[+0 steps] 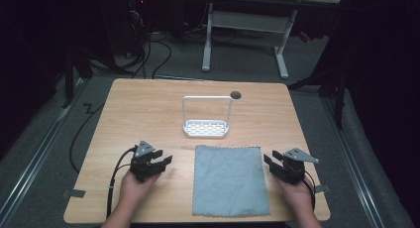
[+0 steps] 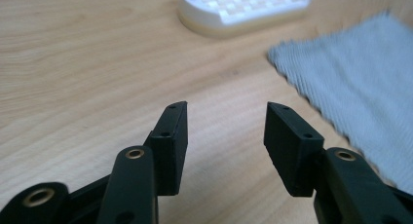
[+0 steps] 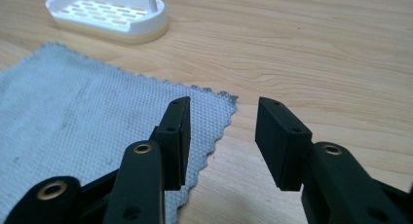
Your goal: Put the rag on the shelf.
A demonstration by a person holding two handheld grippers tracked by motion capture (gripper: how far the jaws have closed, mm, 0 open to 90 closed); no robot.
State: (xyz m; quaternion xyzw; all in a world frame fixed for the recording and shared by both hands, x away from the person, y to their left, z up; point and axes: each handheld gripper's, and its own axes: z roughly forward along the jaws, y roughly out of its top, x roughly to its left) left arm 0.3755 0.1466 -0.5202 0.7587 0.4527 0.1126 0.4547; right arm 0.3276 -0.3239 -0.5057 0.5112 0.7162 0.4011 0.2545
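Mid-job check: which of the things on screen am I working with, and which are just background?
Likely in play: grey cloth flat between both open grippers, left gripper, right gripper, white slotted rack behind the cloth.

Lying about: dark round hole in the tabletop, white desk legs, floor cables.

Place: a lab or test room, dimly lit.
Work surface: a small wooden table (image 1: 148,109) with a cable port (image 1: 236,94) set in its top.
Floor: grey carpet (image 1: 183,59), with dark cables (image 1: 148,49) trailing across it.
Background: a white-legged desk (image 1: 247,29) stands behind the table.
Edges: metal rails (image 1: 34,158) run along the floor on both sides.
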